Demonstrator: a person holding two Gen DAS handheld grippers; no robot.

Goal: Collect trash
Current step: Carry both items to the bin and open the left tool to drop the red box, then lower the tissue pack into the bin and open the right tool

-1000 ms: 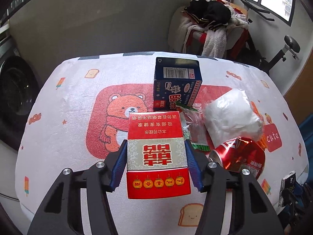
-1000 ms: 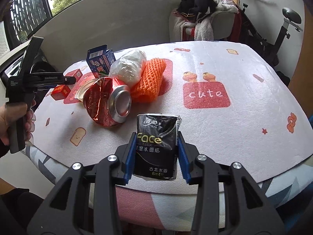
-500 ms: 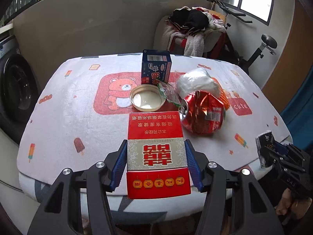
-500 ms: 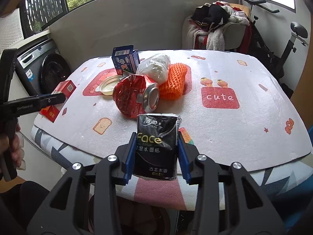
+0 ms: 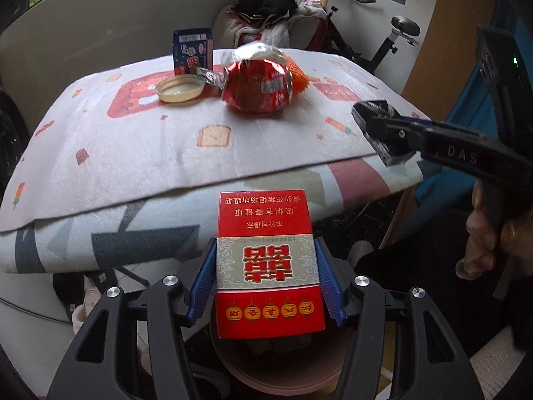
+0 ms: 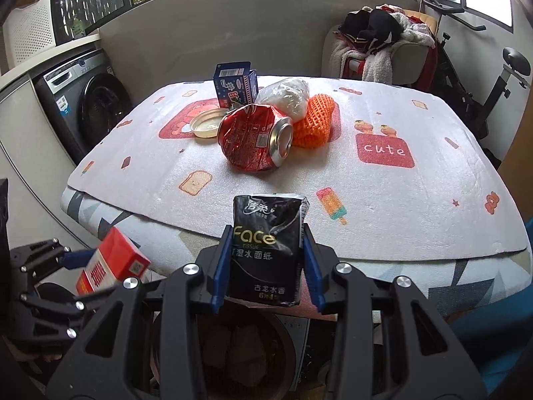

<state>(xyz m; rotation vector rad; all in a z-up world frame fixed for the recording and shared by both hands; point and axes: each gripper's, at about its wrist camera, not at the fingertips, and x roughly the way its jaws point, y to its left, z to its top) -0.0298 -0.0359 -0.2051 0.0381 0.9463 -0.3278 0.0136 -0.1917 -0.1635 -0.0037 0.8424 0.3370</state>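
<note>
Left tool (image 5: 268, 280): closed on the red box (image 5: 268, 260) at lower centre of the left view, pads bearing on its two long side faces about mid-length. The box appears to be thin card, judged light and stiff enough along the edges but liable to crush if squeezed harder; the present hold across the narrow width looks sound. It hangs off the worktop (image 5: 133, 153), in front of its near edge, above a round bin (image 5: 283, 376) at the bottom of the frame. Right tool (image 6: 268, 263): closed on the black tissue pack (image 6: 268, 250), lower centre of the right view, pads on its two sides. The pack is soft film, judged light, compressible and somewhat slippery; a grip low on the body, as now, seems safer than at the loose top flap. It too sits off the worktop edge, over the bin (image 6: 276, 343). Remaining on the worktop, upper centre: crushed can (image 6: 255, 136), lid (image 6: 205, 126), blue carton (image 6: 235, 83), clear bag (image 6: 286, 98), orange net (image 6: 314, 121). The can is judged rigid with sharp folds, best taken across its body; the net and bag are limp and need a pinch on a gathered part.
</note>
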